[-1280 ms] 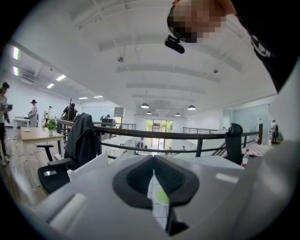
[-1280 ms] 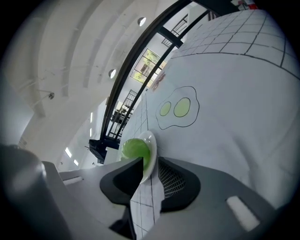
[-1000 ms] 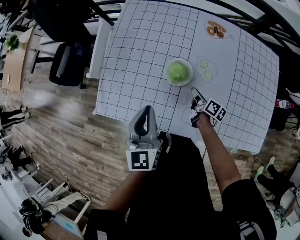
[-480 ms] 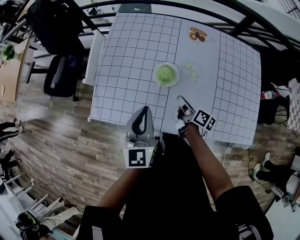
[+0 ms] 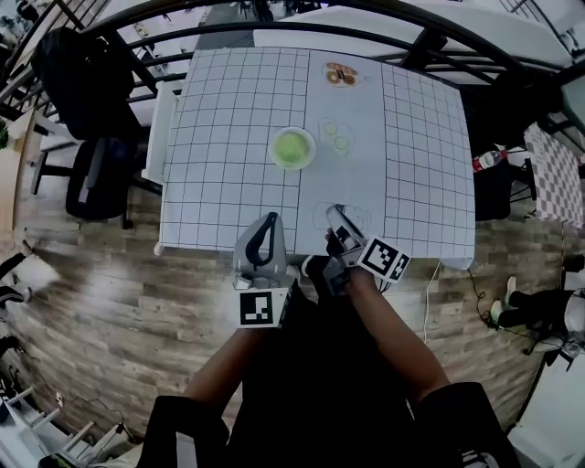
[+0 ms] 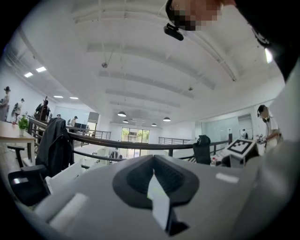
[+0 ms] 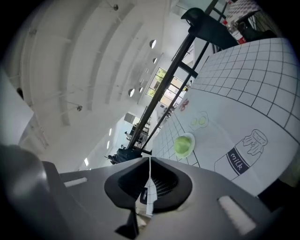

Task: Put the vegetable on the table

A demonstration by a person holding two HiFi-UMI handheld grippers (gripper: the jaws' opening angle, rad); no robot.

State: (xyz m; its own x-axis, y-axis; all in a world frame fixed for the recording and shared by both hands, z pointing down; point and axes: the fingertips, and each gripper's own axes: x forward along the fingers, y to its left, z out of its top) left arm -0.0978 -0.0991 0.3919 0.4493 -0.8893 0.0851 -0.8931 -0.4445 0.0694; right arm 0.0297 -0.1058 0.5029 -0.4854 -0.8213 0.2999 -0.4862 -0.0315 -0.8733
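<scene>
A green leafy vegetable (image 5: 292,146) lies in a white plate (image 5: 277,159) near the middle of the grid-patterned table (image 5: 228,119). The right gripper view also shows the vegetable (image 7: 182,145), far off past the jaws. My right gripper (image 5: 336,219) hovers at the table's near edge, well short of the plate; in its own view this gripper (image 7: 149,165) is shut with nothing in it. My left gripper (image 5: 267,224) is held beside it over the near edge, pointing up and away. In its own view the left gripper (image 6: 153,177) is shut and holds nothing.
The cloth carries printed pictures: a milk bottle (image 7: 243,152), two eggs (image 5: 336,137) and a dish of food (image 5: 341,75). Black chairs (image 5: 91,174) stand left of the table and a black railing (image 5: 274,23) runs behind it. A red-capped bottle (image 5: 487,160) is at the right.
The table has slid farther away in the head view. Both grippers have drawn back toward the near edge, the right one off the cloth. The vegetable stays in its plate.
</scene>
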